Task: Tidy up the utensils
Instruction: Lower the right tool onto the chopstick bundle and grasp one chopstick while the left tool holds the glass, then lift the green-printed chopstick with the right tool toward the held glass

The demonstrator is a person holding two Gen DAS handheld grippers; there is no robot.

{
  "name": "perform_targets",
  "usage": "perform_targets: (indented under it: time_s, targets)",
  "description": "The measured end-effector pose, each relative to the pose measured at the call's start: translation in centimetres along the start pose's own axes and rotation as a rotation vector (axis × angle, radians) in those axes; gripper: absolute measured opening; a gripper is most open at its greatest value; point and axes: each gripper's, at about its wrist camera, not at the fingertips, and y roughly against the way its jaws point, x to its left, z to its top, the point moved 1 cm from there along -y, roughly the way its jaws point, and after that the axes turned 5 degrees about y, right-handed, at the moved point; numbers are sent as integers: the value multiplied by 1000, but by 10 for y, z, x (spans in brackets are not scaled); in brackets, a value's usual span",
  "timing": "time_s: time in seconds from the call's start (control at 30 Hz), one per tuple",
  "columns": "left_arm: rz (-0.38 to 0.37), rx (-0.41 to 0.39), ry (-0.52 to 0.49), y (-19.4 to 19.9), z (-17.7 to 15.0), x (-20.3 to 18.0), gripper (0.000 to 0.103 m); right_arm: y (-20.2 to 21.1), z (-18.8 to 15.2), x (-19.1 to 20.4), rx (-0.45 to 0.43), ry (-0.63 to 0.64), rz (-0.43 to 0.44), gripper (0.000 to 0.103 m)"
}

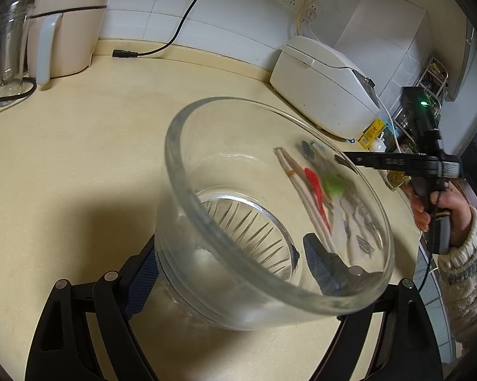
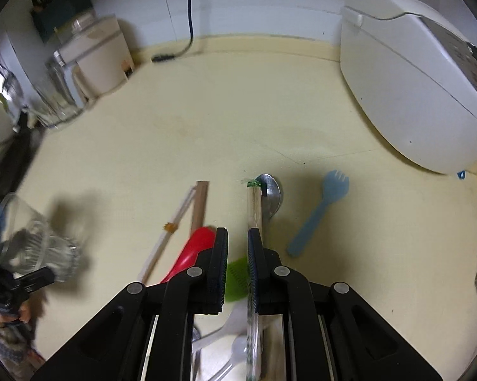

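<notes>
Left tool [image 1: 225, 273] gripping tilted glass bowl [image 1: 270, 209], right tool [image 2: 237, 254] nearly closed beside clear-wrapped utensil [image 2: 254, 203] lying lengthwise away from camera

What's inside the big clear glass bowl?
Nothing lies inside the big clear glass bowl. The utensils seen through its wall lie on the counter behind it. The left gripper holds the bowl.

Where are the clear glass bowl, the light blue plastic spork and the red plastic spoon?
clear glass bowl [image 1: 181, 146]: left wrist view, on its upper rim.
light blue plastic spork [image 2: 314, 222]: right wrist view, on its handle.
red plastic spoon [image 2: 195, 247]: right wrist view, on its red body.
</notes>
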Motion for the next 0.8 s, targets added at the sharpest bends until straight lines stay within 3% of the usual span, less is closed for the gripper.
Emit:
perform_targets:
  time_s: [0.33,0.6,0.8]
  targets:
    - [3,0,-1,0,0,-1,88,-35,10,-2,72,8,-68,12]
    - [2,0,2,0,0,-1,88,-11,11,-11,27,-46,-60,12]
    - [1,0,2,0,0,0,89,-11,8,-23,53,-90,-66,12]
